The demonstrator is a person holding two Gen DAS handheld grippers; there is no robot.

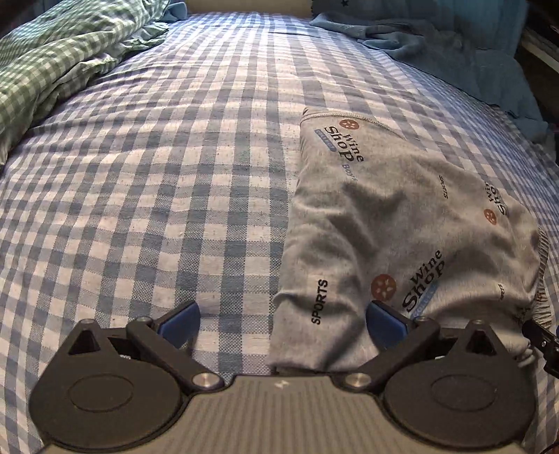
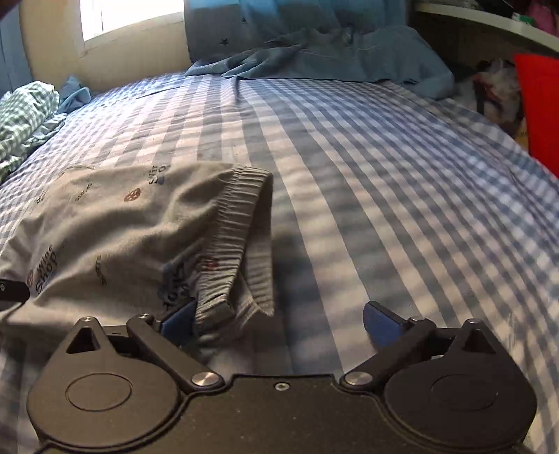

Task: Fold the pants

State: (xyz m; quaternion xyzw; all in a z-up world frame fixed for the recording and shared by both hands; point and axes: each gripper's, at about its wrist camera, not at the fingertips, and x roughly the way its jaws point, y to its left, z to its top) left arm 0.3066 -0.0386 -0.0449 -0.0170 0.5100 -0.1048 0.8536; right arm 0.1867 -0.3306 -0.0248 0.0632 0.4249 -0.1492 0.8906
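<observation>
The grey printed pants (image 1: 401,223) lie folded on the checked bed sheet (image 1: 157,174), long axis running away from both wide-open, empty grippers, the left gripper (image 1: 281,323) at their near end, the right gripper (image 2: 279,323) beside the waistband (image 2: 241,223).

a blue-and-white checked woven bedsheet (image 1: 157,167) covers the bed from edge to edge. at its far left lies a crumpled green-and-white gingham quilt (image 1: 52,59), with a small scrap of light blue cloth (image 2: 75,94) just beside it. along the far end sits a rumpled plain blue fabric heap (image 2: 332,56), and behind it a blue pillow printed with dark stars (image 2: 216,31). a bright window (image 2: 129,14) is set in the cream wall. at the right stand a flat red panel (image 2: 539,104) and a pale shelf (image 2: 489,24).
</observation>
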